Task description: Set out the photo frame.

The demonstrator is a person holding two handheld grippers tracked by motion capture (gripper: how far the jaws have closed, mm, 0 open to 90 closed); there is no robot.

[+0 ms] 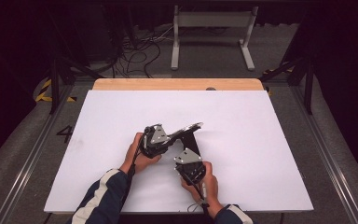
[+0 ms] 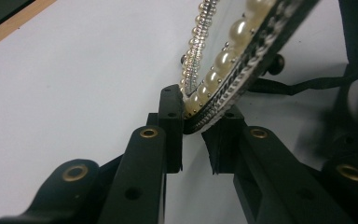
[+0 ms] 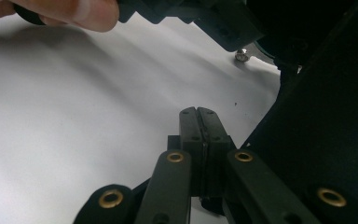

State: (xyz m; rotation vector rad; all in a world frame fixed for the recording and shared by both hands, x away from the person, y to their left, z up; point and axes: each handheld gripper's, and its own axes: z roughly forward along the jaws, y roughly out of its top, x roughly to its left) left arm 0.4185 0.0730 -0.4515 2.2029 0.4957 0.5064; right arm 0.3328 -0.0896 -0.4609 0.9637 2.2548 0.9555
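"Two claws over the white-covered bench (image 1: 242, 135) — what has the left claw (image 2: 196, 122) got?"

"It is clamped on the rim of a pearl-edged frame with a glassy face (image 2: 235, 56): a pearl-studded border on one side, a rhinestone band on the edge. The frame is lifted off the bench near its middle, tilted, with a black backing and stand (image 1: 189, 141) beneath it."

"And the right claw (image 3: 199, 122)?"

"Clenched tight, its pads pressed together with nothing between them. It sits just beside the frame's black backing, low over the white surface."

"Whose hands?"

"A person in navy sleeves with white stripes (image 1: 103, 196)."
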